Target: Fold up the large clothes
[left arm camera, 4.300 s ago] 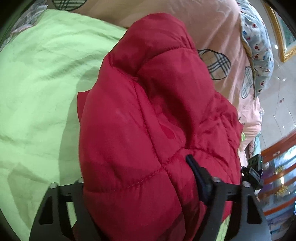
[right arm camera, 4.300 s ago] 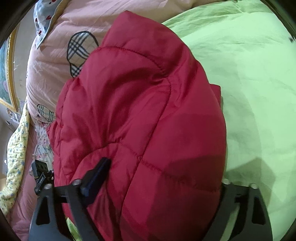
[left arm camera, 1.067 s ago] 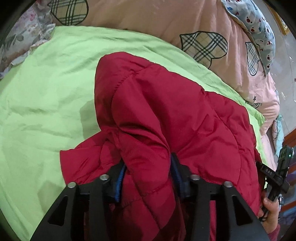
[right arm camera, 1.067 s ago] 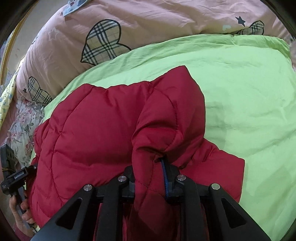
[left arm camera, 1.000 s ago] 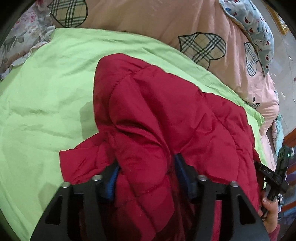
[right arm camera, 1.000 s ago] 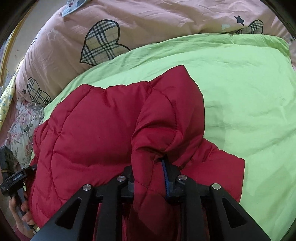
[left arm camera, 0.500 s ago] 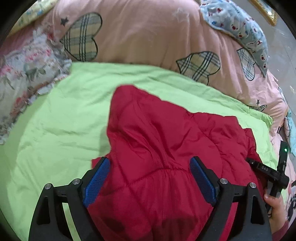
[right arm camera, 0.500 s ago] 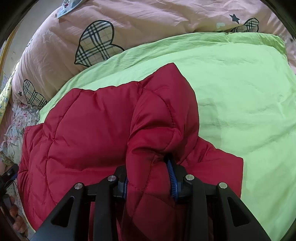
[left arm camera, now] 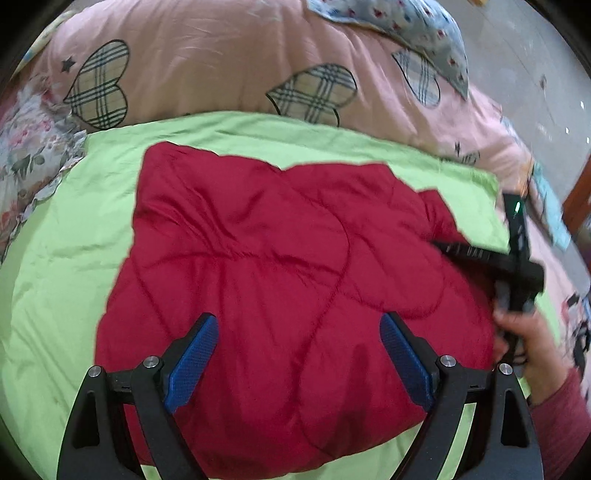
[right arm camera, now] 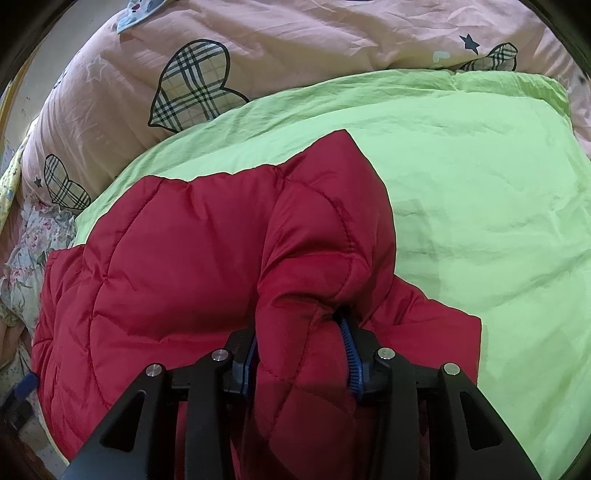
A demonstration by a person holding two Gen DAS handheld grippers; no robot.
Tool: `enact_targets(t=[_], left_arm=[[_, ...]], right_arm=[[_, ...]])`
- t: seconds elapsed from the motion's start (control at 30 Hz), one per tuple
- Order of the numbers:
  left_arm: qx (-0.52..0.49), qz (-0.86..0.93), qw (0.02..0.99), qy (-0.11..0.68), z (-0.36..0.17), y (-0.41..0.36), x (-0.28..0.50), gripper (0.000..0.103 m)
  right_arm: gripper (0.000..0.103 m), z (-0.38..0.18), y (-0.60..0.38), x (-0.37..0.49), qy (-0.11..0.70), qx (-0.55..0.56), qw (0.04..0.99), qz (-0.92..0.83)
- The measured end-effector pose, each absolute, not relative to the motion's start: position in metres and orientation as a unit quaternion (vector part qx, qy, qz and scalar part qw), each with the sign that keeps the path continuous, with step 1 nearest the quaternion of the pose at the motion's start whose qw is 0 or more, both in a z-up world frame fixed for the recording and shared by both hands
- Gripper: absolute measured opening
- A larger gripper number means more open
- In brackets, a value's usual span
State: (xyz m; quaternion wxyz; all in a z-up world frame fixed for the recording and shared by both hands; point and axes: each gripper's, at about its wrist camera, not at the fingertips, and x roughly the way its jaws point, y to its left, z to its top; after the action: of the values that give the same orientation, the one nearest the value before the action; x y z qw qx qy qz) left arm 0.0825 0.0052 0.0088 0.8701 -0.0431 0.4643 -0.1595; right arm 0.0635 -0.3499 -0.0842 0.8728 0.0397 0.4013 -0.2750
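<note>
A quilted red jacket (left arm camera: 277, 240) lies folded on the green sheet (left arm camera: 55, 258). My left gripper (left arm camera: 297, 325) hovers over its near edge, open wide, blue pads (left arm camera: 192, 358) clear of the fabric. In the right wrist view the red jacket (right arm camera: 177, 258) has a puffy fold standing up between the pads of my right gripper (right arm camera: 299, 328). Those jaws are opening, with the fold still filling the gap and touching both pads. At the right of the left wrist view, a hand (left arm camera: 528, 343) in a red sleeve holds that gripper's black body at the jacket's side.
A pink quilt (left arm camera: 221, 55) with plaid hearts is heaped behind the green sheet (right arm camera: 480, 184). A floral pillow (left arm camera: 26, 166) lies at the left and a blue patterned cloth (left arm camera: 406, 26) at the back. Wooden furniture (left arm camera: 580, 195) stands at the far right.
My left gripper let go of the jacket fold, opened wide and drew back and up. The jacket now lies flatter. My right gripper stayed put and its jaws have spread a little.
</note>
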Motion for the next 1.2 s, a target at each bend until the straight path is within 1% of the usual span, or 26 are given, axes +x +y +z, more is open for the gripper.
enact_targets(t=[0.13,0.2,0.23,0.3,0.33,0.4,0.43,0.47,0.5,0.57,0.67,0.87,1.2], left_arm=[[-0.011,-0.142,0.864,0.483,-0.010,-0.004,0.093,0.090],[-0.011,-0.139,0.862,0.487,-0.017,-0.005,0.097,0.091],[-0.012,-0.139,0.862,0.488,-0.019,-0.004,0.098,0.091],[-0.013,-0.138,0.862,0.487,-0.020,-0.007,0.101,0.092],[-0.014,-0.138,0.863,0.486,-0.020,-0.007,0.102,0.092],[-0.016,-0.138,0.863,0.485,-0.020,-0.007,0.103,0.093],[-0.019,-0.138,0.863,0.485,-0.020,-0.007,0.103,0.093],[-0.021,-0.137,0.863,0.486,-0.021,-0.006,0.106,0.093],[-0.023,-0.136,0.862,0.487,-0.021,-0.005,0.107,0.093],[-0.024,-0.134,0.864,0.486,-0.016,-0.003,0.107,0.092],[-0.026,-0.128,0.865,0.485,-0.012,0.005,0.115,0.092],[-0.024,-0.096,0.862,0.496,-0.020,0.009,0.136,0.093],[-0.011,-0.056,0.857,0.512,-0.042,-0.006,0.168,0.094]], right_arm=[[0.043,-0.076,-0.348,0.056,0.393,0.047,0.877,-0.273],[0.053,-0.065,-0.342,0.046,0.381,0.047,0.882,-0.274],[0.056,-0.059,-0.337,0.040,0.374,0.041,0.885,-0.274],[0.067,-0.042,-0.319,0.023,0.347,0.015,0.896,-0.276],[0.068,-0.037,-0.310,0.017,0.336,0.002,0.900,-0.276],[0.068,-0.027,-0.283,0.004,0.318,-0.033,0.909,-0.268],[0.068,-0.027,-0.273,0.003,0.322,-0.043,0.911,-0.254],[0.068,-0.032,-0.264,0.004,0.337,-0.053,0.911,-0.233],[0.068,-0.043,-0.254,0.010,0.368,-0.062,0.904,-0.207],[0.068,-0.063,-0.251,0.020,0.405,-0.058,0.894,-0.182],[0.068,-0.088,-0.260,0.036,0.435,-0.070,0.876,-0.196],[0.068,-0.086,-0.294,0.053,0.430,-0.045,0.871,-0.235],[0.068,-0.085,-0.316,0.067,0.420,-0.029,0.869,-0.260]])
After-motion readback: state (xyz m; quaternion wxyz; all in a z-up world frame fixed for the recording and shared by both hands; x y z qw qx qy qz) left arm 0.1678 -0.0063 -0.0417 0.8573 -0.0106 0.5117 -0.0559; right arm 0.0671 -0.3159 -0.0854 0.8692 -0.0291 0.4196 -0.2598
